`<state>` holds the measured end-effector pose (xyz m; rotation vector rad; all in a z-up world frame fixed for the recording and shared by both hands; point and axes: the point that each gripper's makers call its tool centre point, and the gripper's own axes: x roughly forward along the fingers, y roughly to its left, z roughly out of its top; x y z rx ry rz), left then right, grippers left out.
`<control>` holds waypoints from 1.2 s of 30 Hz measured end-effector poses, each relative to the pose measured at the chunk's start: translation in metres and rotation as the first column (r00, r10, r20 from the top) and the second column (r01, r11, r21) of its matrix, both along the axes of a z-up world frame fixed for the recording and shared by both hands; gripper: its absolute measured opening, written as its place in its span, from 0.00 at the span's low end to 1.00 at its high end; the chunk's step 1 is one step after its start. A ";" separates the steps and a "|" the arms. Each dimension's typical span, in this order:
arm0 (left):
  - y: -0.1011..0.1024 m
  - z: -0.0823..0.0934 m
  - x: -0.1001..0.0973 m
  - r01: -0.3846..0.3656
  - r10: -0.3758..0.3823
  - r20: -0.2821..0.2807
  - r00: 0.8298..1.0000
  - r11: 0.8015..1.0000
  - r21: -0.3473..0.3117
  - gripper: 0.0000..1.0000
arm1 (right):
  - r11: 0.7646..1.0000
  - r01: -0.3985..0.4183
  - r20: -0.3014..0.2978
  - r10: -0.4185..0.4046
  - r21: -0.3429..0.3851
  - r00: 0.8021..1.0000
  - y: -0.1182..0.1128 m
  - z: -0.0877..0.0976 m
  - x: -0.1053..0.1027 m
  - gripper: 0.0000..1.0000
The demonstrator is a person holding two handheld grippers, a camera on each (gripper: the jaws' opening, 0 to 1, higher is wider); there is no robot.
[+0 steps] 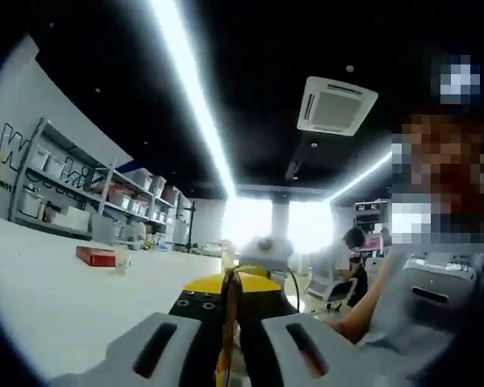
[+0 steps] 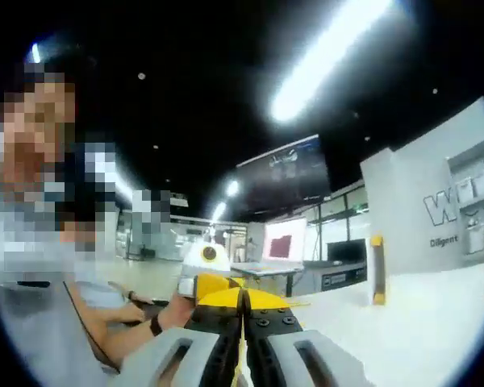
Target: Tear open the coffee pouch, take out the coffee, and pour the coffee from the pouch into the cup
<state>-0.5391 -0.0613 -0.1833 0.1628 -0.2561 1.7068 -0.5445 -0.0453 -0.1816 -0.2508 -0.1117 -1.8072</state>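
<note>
Left gripper view: a thin yellow pouch edge [image 1: 224,339] is pinched between the pressed-together jaws of the left gripper [image 1: 230,322], above the white table [image 1: 56,298]. Right gripper view: the same pouch is clamped by the closed right gripper [image 2: 244,318]. A red box [image 1: 95,256] lies on the table, well apart.

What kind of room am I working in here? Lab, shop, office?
Probably a lab or workshop in an open office space. Metal shelving stacked with storage bins lines one wall, a ceiling air-conditioning unit hangs overhead, and a large wall screen is mounted above desks, with a wide white table below.
</note>
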 end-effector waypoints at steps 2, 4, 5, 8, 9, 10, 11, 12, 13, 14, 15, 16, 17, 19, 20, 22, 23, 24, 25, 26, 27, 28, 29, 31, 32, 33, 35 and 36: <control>0.001 -0.002 0.000 -0.011 0.011 -0.012 1.000 1.000 -0.016 0.10 | 1.000 0.013 -0.017 -0.013 0.002 1.000 0.001 0.002 0.000 0.01; 0.001 -0.001 0.002 0.004 -0.004 -0.014 1.000 1.000 -0.007 0.10 | 1.000 0.002 -0.028 -0.001 0.019 1.000 -0.001 0.000 0.005 0.01; 0.001 0.000 0.003 0.005 -0.005 -0.013 1.000 1.000 -0.006 0.09 | 1.000 -0.006 -0.029 0.007 0.024 1.000 -0.001 0.000 0.006 0.01; 0.001 0.000 0.006 0.021 -0.021 -0.017 1.000 1.000 -0.007 0.09 | 0.999 -0.022 -0.030 0.023 0.028 0.999 -0.001 0.001 0.010 0.01; 0.001 -0.001 0.006 0.023 -0.023 -0.018 1.000 1.000 -0.012 0.08 | 0.999 -0.034 -0.029 0.035 0.035 0.999 -0.002 0.000 0.013 0.01; 0.002 -0.002 0.007 0.023 -0.024 -0.020 1.000 1.000 -0.014 0.08 | 0.999 -0.034 -0.032 0.035 0.035 0.999 -0.002 0.000 0.013 0.01; 0.002 -0.002 0.008 0.024 -0.025 -0.020 0.999 1.000 -0.017 0.06 | 0.999 -0.032 -0.037 0.033 0.036 0.999 -0.003 0.001 0.015 0.01; 0.002 -0.003 0.009 0.026 -0.026 -0.026 0.999 0.999 -0.019 0.05 | 0.998 -0.041 -0.033 0.042 0.038 0.999 -0.003 0.001 0.016 0.01; 0.001 -0.002 0.010 0.029 -0.030 -0.028 0.999 0.999 -0.015 0.05 | 0.998 -0.043 -0.036 0.045 0.036 0.998 -0.004 0.001 0.018 0.01; 0.001 -0.002 0.011 0.035 -0.035 -0.025 0.999 0.999 -0.014 0.05 | 0.998 -0.048 -0.036 0.049 0.036 0.998 -0.004 0.001 0.019 0.01; 0.001 -0.002 0.013 0.038 -0.038 -0.025 0.999 0.999 -0.017 0.05 | 0.998 -0.052 -0.034 0.053 0.038 0.998 -0.004 0.001 0.020 0.01; 0.002 -0.002 0.014 0.039 -0.040 -0.033 0.999 0.999 -0.020 0.05 | 0.998 -0.058 -0.031 0.059 0.038 0.998 -0.004 0.001 0.021 0.01; 0.002 -0.002 0.015 0.041 -0.041 -0.036 0.999 0.999 -0.021 0.05 | 0.997 -0.064 -0.026 0.065 0.039 0.998 -0.004 0.001 0.022 0.01; 0.002 -0.003 0.017 0.048 -0.049 -0.041 0.998 0.999 -0.026 0.05 | 0.996 -0.078 -0.017 0.078 0.039 0.997 -0.003 0.001 0.023 0.01; 0.002 -0.002 0.017 0.051 -0.052 -0.042 0.998 0.998 -0.028 0.05 | 0.996 -0.084 -0.014 0.084 0.040 0.996 -0.003 0.001 0.023 0.01; 0.003 -0.002 0.018 0.053 -0.054 -0.052 0.997 0.998 -0.031 0.05 | 0.995 -0.091 -0.011 0.091 0.042 0.996 -0.002 0.001 0.024 0.01; 0.003 -0.002 0.018 0.055 -0.057 -0.054 0.997 0.998 -0.032 0.05 | 0.994 -0.097 -0.007 0.097 0.041 0.995 -0.002 0.001 0.025 0.01; 0.003 -0.002 0.019 0.056 -0.058 -0.054 0.997 0.998 -0.030 0.05 | 0.994 -0.101 -0.004 0.101 0.037 0.995 -0.002 0.001 0.026 0.01; 0.003 -0.001 0.019 0.056 -0.058 -0.056 0.997 0.998 -0.028 0.05 | 0.994 -0.103 0.001 0.104 0.037 0.995 -0.002 0.001 0.025 0.01; 0.003 0.000 0.020 0.057 -0.058 -0.062 0.996 0.998 -0.022 0.05 | 0.994 -0.107 0.004 0.106 0.039 0.994 -0.002 0.000 0.025 0.01; 0.003 0.000 0.020 0.060 -0.062 -0.060 0.996 0.998 -0.023 0.05 | 0.993 -0.111 0.006 0.111 0.035 0.994 -0.002 0.000 0.025 0.01; 0.003 0.000 0.020 0.064 -0.065 -0.057 0.996 0.998 -0.024 0.05 | 0.993 -0.115 0.010 0.115 0.034 0.993 -0.002 0.000 0.025 0.01; 0.003 -0.001 0.020 0.064 -0.066 -0.061 0.996 0.998 -0.025 0.05 | 0.993 -0.116 0.011 0.116 0.035 0.993 -0.001 -0.001 0.024 0.01; 0.003 -0.002 0.020 0.063 -0.065 -0.065 0.996 0.997 -0.034 0.05 | 0.992 -0.118 0.012 0.117 0.040 0.993 -0.002 -0.002 0.024 0.01; 0.003 -0.003 0.020 0.065 -0.067 -0.065 0.996 0.997 -0.036 0.05 | 0.992 -0.121 0.014 0.120 0.041 0.993 -0.002 -0.002 0.024 0.01; 0.003 -0.003 0.020 0.066 -0.069 -0.067 0.995 0.997 -0.037 0.05 | 0.991 -0.125 0.015 0.125 0.042 0.992 -0.002 -0.003 0.025 0.01; 0.003 -0.004 0.020 0.071 -0.073 -0.063 0.995 0.997 -0.041 0.05 | 0.990 -0.129 0.018 0.129 0.050 0.992 -0.002 -0.004 0.026 0.01; 0.004 -0.004 0.021 0.073 -0.075 -0.064 0.995 0.996 -0.042 0.05 | 0.990 -0.132 0.018 0.131 0.055 0.991 -0.003 -0.004 0.027 0.01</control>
